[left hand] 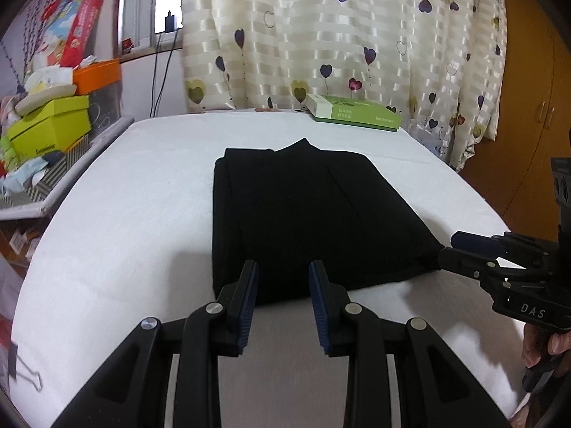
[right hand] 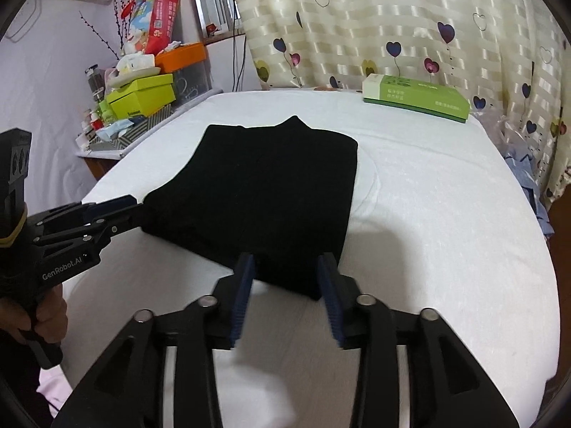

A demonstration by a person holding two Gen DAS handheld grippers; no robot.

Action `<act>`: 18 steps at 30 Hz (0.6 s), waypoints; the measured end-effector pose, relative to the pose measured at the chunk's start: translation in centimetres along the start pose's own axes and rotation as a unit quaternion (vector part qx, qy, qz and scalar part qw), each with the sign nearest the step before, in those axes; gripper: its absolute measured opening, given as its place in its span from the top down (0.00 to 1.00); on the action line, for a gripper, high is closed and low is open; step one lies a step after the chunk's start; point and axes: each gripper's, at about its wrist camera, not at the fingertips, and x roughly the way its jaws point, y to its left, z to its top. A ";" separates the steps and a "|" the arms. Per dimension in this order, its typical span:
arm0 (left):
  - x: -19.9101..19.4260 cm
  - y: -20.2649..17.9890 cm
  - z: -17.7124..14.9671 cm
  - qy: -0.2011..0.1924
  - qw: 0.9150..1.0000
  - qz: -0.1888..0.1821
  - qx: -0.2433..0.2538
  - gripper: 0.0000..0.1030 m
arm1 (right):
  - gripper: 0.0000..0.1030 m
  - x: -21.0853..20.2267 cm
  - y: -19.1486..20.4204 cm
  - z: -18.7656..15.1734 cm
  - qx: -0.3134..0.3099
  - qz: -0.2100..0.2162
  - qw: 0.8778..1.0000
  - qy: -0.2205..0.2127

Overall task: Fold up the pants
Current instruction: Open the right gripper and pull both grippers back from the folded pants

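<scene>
Black pants [left hand: 307,214] folds indistinct, near hem behind open left gripper [left hand: 283,271] fingers

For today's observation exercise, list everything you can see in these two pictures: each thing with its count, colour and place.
Pants: one, black, folded, mid-bed.
Bed: one, white cover.
Flat box: one, green and white, far edge of bed.
Curtain: one, cream, heart print, behind bed.
Shelf clutter: several boxes, lime, orange, red, left of bed.
Binder clip: one, black, near left edge.
Left gripper: black, blue pads, open at near hem.
Right gripper: same, open at near corner.
</scene>
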 end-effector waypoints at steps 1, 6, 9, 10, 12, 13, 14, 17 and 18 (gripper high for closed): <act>-0.2 0.2 -0.1 0.000 1.000 0.003 -0.004 0.69 | 0.60 -0.3 0.1 -0.1 0.001 0.001 1.000 -0.003; -0.6 0.3 -1.5 0.010 1.000 0.020 -0.004 0.69 | 0.60 -0.6 0.5 -1.1 0.000 -0.008 1.000 0.002; -0.1 0.2 -2.3 0.024 0.999 0.025 -0.001 0.69 | 0.60 -0.3 0.4 -1.8 0.001 -0.011 1.000 0.016; 0.1 0.1 -2.5 0.028 0.999 0.028 0.000 0.69 | 0.60 -0.1 0.6 -2.1 -0.005 -0.015 1.000 0.022; 0.4 0.1 -2.6 0.037 0.999 0.032 -0.001 0.69 | 0.60 0.2 0.8 -2.3 -0.015 -0.023 0.999 0.030; 0.7 0.1 -2.6 0.041 0.999 0.035 -0.001 0.69 | 0.60 0.3 0.9 -2.4 -0.021 -0.026 0.999 0.034; 0.8 0.0 -2.6 0.044 0.998 0.037 0.001 0.69 | 0.60 0.5 1.0 -2.5 -0.027 -0.028 0.998 0.039; 1.3 0.0 -2.7 0.052 0.998 0.041 0.000 0.69 | 0.59 1.1 0.9 -2.8 -0.031 -0.034 0.998 0.050; 1.5 0.0 -2.7 0.056 0.998 0.043 -0.001 0.69 | 0.59 1.2 0.9 -2.8 -0.031 -0.033 0.998 0.053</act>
